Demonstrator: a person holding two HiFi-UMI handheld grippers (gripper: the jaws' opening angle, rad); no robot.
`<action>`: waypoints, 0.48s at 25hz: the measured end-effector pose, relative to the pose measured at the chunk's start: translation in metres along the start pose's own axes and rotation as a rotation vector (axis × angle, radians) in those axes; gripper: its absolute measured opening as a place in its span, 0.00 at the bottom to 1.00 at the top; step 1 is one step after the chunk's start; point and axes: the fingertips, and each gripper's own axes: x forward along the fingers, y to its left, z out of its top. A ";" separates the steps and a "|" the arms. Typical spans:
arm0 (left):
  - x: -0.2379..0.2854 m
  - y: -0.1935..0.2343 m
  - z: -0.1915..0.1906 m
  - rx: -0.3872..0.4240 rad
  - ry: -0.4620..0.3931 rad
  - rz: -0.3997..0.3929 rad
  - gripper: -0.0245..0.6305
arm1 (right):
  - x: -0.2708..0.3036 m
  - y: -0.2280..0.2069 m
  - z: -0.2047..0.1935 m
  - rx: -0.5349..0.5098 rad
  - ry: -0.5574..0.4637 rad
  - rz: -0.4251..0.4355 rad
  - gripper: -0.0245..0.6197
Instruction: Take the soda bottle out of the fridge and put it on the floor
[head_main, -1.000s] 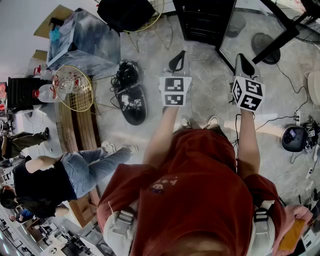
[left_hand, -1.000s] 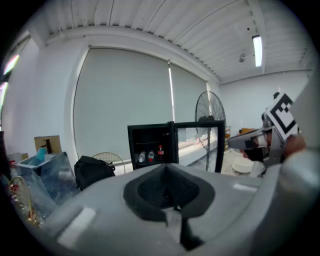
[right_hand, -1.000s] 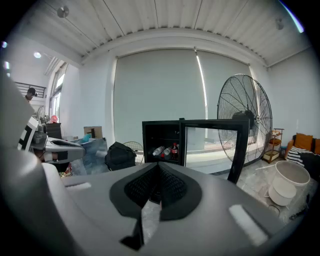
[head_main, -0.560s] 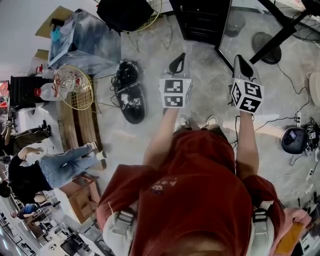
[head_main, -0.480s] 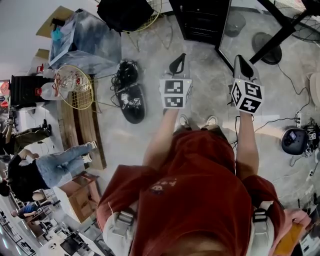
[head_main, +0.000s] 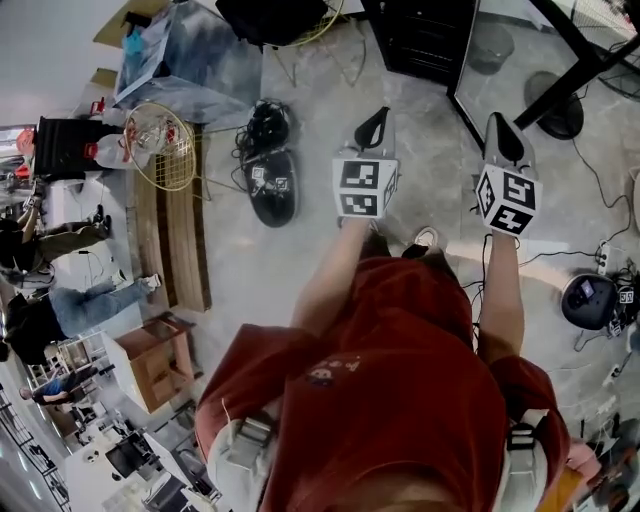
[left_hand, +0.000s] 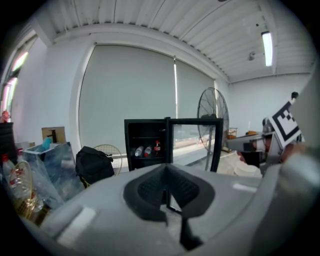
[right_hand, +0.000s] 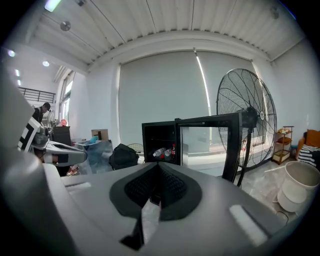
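Soda bottle (left_hand: 157, 147) stands upright on shelf in fridge (left_hand: 137, 162), door open, beside two clear bottles (left_hand: 142, 150); well apart from both grippers; left gripper (left_hand: 166, 174) jaws together, empty; right gripper (right_hand: 157, 170) jaws likewise closed on nothing; bottle probably full, heavyish, smooth, maybe damp and slippery; best gripped round mid-body; red label, brand too small to read.

The floor (head_main: 300, 270) is mottled, slightly glossy grey stone, the bench (head_main: 175, 240) at the left bare wood, the shirt (head_main: 390, 380) red cloth, the far fridge (right_hand: 146, 145) matt black with a glossy glass door (right_hand: 202, 145), the fan (right_hand: 245, 117) wire metal.
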 end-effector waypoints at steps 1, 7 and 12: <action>-0.001 0.002 -0.002 0.003 0.003 0.007 0.04 | 0.001 0.002 -0.003 0.000 0.005 0.007 0.04; 0.008 0.011 -0.009 -0.012 0.016 0.024 0.04 | 0.014 0.001 -0.010 0.014 0.032 0.023 0.04; 0.022 0.028 -0.008 -0.017 0.009 -0.001 0.04 | 0.032 0.004 -0.008 0.019 0.042 -0.011 0.04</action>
